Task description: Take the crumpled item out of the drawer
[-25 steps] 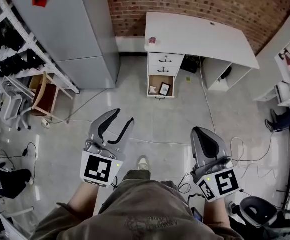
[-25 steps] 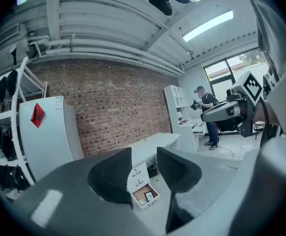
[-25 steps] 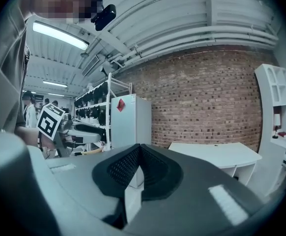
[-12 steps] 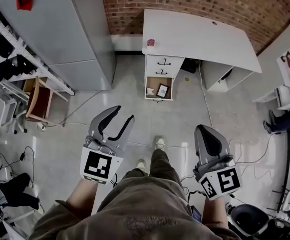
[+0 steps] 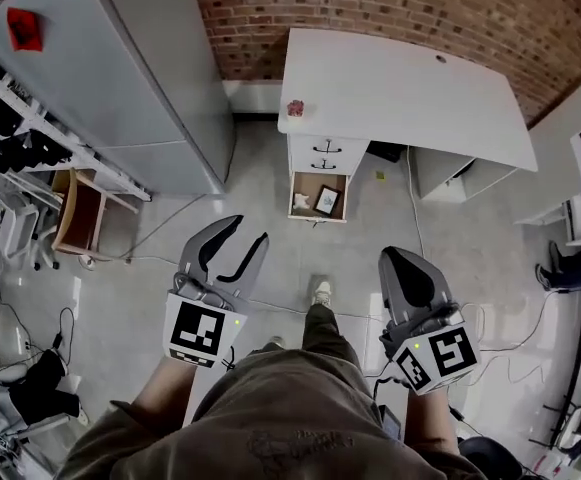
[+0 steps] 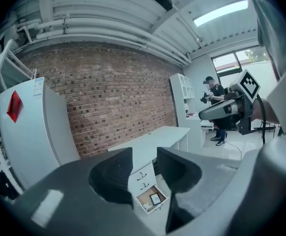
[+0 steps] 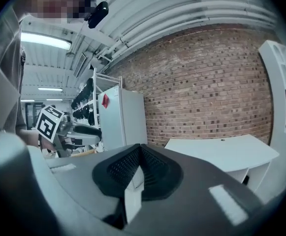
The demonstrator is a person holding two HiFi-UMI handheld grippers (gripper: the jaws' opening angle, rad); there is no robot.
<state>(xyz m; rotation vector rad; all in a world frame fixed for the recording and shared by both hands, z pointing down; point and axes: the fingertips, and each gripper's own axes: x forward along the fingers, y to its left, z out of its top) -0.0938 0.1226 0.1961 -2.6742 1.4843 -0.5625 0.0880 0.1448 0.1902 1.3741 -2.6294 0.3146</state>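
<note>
1. A white desk (image 5: 410, 83) stands at the far side against a red brick wall (image 5: 370, 3). A tall grey metal cabinet (image 5: 120, 78) stands to its left.
2. The desk's bottom drawer (image 5: 317, 182), a wood-lined box, is pulled open over the grey floor (image 5: 300, 258).
3. The white crumpled item (image 5: 299, 202) lies in the drawer's left part, beside a small dark-framed picture (image 5: 327, 201).
4. The grey left gripper (image 5: 245, 234) is held near the person, well apart from the drawer. Its claw is spread, with nothing between the jaws.
5. The grey right gripper (image 5: 397, 259) is also near. Its claw is pressed together and holds nothing.
</note>
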